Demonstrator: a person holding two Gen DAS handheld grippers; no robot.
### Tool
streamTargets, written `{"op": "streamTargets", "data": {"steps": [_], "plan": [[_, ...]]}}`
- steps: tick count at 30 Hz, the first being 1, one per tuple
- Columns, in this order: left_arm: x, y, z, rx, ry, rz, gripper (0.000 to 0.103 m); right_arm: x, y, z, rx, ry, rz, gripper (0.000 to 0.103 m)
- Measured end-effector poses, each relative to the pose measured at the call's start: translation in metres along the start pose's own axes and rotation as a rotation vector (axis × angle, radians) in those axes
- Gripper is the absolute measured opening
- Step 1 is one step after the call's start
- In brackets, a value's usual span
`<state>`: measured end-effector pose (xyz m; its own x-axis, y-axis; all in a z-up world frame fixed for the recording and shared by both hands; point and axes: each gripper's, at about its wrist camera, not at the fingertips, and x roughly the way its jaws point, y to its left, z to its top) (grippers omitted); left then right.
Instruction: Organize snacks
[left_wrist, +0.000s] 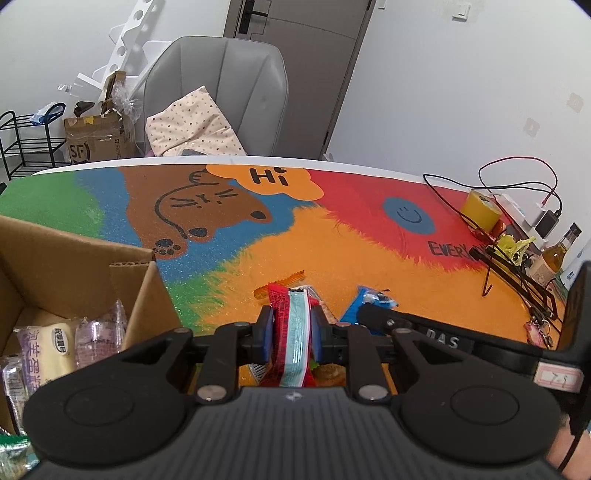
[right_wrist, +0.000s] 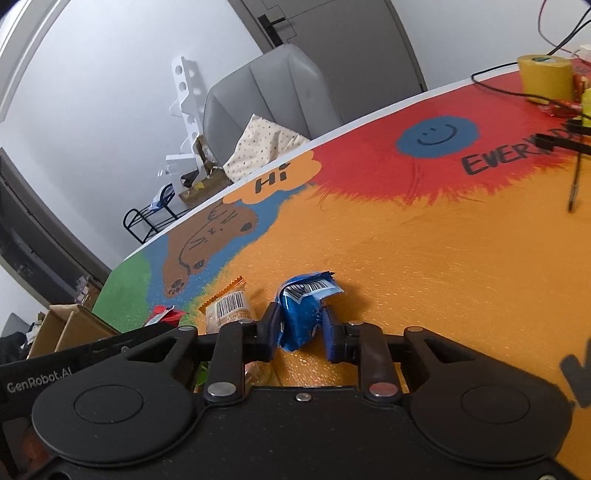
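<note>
Left wrist view: left gripper (left_wrist: 291, 332) pinches a red snack packet (left_wrist: 291, 343); at 3 o'clock, right gripper (right_wrist: 301, 330) clamps a blue snack packet (right_wrist: 301, 314).

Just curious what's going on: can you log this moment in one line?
left gripper: shut on red snack | right gripper: shut on blue snack | box: partly filled
</note>
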<state>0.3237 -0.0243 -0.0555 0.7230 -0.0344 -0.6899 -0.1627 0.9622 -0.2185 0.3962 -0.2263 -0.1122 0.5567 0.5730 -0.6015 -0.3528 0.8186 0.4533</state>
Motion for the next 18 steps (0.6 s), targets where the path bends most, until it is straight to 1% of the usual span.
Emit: {"op": "streamTargets", "data": {"steps": [1,3,9,18], "plan": [[-0.001,0.000,0.000,0.001,-0.002,-0.001,0.020,-0.003,0.000,0.000,0.000,-0.004,-0.001,0.003],[-0.005,-0.002,-0.001,0.001,-0.007,-0.005,0.020,-0.010,0.000,-0.001,0.009,-0.004,0.010,0.000],[-0.021,-0.006,-0.004,0.008,-0.024,-0.021,0.020,-0.030,0.006,-0.005,-0.011,-0.033,0.000,0.000],[-0.043,-0.003,-0.009,0.003,-0.047,-0.017,0.020,-0.056,0.006,-0.012,-0.005,-0.058,0.028,0.000]]}}
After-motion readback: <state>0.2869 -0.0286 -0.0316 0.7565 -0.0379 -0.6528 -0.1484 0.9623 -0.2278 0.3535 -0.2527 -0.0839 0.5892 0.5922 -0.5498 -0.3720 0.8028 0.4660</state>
